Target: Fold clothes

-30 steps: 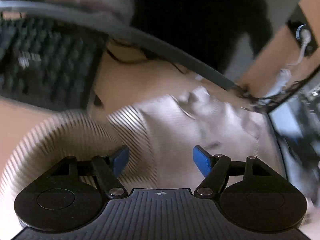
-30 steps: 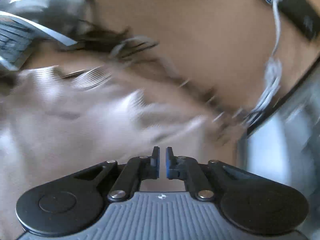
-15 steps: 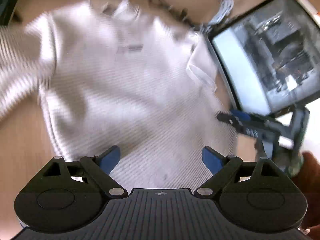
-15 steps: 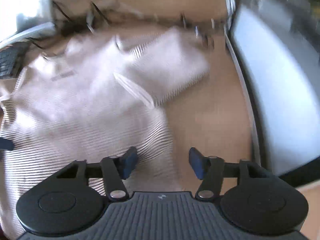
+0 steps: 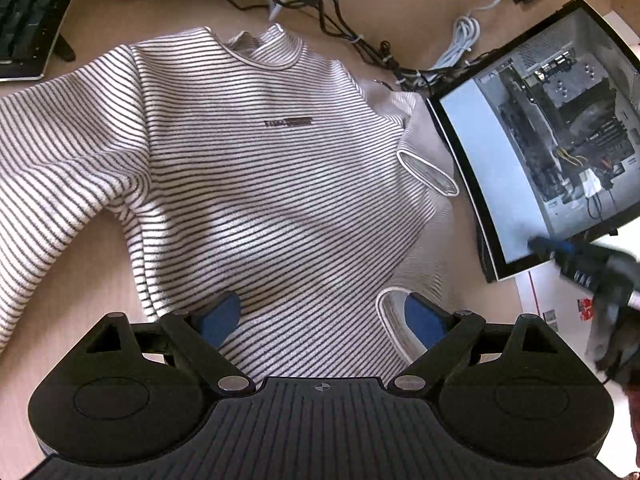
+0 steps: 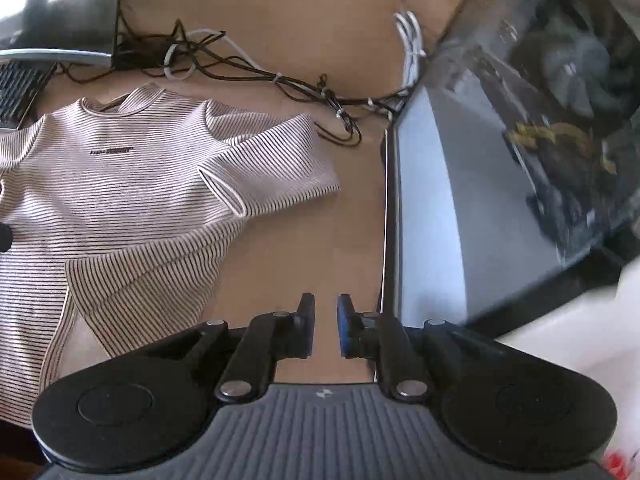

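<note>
A white sweater with thin dark stripes (image 5: 248, 168) lies face up on the wooden desk, collar at the far side. It also shows in the right wrist view (image 6: 120, 184). Its left sleeve (image 5: 44, 184) stretches out to the left. Its right sleeve (image 6: 272, 168) is folded back over the chest, cuff inward. My left gripper (image 5: 322, 316) is open above the sweater's lower body and holds nothing. My right gripper (image 6: 325, 326) is nearly closed and empty, over bare desk to the right of the sweater. It shows blurred at the right edge of the left wrist view (image 5: 580, 264).
A glass-sided computer case (image 5: 552, 128) stands right of the sweater, also in the right wrist view (image 6: 500, 160). Tangled cables (image 6: 280, 80) run along the far side. A keyboard (image 5: 28, 12) and a monitor base (image 6: 56, 52) sit at the far left.
Both grippers pulled back from the sweater and the views steadied. The right gripper, open half a second ago, has closed to a narrow gap and moved right over bare desk.
</note>
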`<state>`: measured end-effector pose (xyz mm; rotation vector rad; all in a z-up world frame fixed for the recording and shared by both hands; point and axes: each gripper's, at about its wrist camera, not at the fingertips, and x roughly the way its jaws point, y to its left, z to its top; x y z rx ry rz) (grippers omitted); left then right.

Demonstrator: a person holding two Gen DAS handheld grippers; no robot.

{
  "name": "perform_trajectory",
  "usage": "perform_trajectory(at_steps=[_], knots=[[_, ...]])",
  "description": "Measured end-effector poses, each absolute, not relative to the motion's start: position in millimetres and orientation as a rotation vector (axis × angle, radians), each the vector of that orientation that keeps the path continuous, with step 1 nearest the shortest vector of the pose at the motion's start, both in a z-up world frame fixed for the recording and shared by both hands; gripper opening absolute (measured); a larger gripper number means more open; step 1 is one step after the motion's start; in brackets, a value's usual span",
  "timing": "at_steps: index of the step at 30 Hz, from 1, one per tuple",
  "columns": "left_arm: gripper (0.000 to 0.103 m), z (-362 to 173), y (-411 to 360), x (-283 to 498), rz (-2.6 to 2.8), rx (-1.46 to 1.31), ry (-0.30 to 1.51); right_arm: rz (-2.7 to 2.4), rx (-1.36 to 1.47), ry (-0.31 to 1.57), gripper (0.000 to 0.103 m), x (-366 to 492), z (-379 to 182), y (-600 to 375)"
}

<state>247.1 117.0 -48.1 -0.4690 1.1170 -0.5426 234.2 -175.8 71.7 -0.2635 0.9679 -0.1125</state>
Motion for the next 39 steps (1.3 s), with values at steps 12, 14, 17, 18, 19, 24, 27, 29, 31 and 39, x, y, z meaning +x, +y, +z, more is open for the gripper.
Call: perform_trajectory(at_steps=[12,14,17,18,19,24,27,29,31,39], knots=[[0.098,-45,109,234,-0.518,-0.428,1.138,0.248,-0.542,0.882,0.057,206,11,-59],[0.098,-45,109,233,-0.515,-0.424,1.139,0.164,-0.582,0.891,0.057,199,-1,-67],[0.099,-45,109,230,-0.512,-0.421,1.139,-0.145,-0.464,0.933,0.057,184,9,-125],[0.101,-46,110,228,-0.513,-0.425,1.133,-0.262,-0.404,0.953,0.057,178,14,-151],[0.102,-46,110,226,-0.514,-0.428,1.126,-0.32,-0.353,0.967,0.057,169,19,-172],[0.103,-47,106,221,-0.518,-0.408,1.105,-0.276,-0.113,0.913,0.057,139,49,-203],[0.103,-47,107,221,-0.504,-0.426,1.116,-0.076,-0.218,0.86,0.057,156,53,-151],[0.103,-47,109,223,-0.506,-0.438,1.123,0.043,-0.388,0.842,0.058,170,45,-107],[0.103,-48,111,224,-0.508,-0.452,1.13,0.096,-0.6,0.826,0.058,178,23,-73],[0.103,-49,114,225,-0.52,-0.459,1.136,-0.127,-0.622,0.757,0.058,189,10,-82]])
